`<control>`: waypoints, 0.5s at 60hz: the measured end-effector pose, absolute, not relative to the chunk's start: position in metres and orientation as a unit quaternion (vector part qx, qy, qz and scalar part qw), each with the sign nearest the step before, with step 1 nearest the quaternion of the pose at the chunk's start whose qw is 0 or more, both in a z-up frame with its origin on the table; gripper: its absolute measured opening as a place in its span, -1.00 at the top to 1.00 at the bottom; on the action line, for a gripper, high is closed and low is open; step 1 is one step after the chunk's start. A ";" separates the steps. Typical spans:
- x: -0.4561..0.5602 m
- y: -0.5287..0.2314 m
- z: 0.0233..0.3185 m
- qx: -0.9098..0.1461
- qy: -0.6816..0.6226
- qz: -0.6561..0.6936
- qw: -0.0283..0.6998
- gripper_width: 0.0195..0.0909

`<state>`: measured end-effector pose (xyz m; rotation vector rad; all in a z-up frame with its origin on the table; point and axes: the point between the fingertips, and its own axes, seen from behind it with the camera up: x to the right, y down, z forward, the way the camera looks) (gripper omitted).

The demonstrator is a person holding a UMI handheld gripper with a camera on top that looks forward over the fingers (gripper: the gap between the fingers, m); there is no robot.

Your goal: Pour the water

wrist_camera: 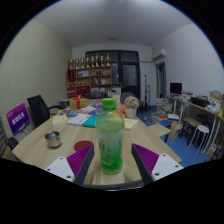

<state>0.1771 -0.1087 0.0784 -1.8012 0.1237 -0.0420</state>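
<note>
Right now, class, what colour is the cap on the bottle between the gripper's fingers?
Green, as is the bottle itself; the gripper view shows it best, with the gripper around it.

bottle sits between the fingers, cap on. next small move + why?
Probably close the gripper on the green bottle. It stands upright on the table between the open fingers, gaps showing either side. The cup waits to its left.

A green plastic bottle [109, 137] with a green cap stands upright between the fingers of the tool [110, 165]. A clear glass [56, 130] sits on the worktop, left of the bottle and apart from it.
</note>
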 end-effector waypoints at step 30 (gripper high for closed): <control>0.183 -0.035 0.054 -0.776 0.084 -0.056 0.622 0.27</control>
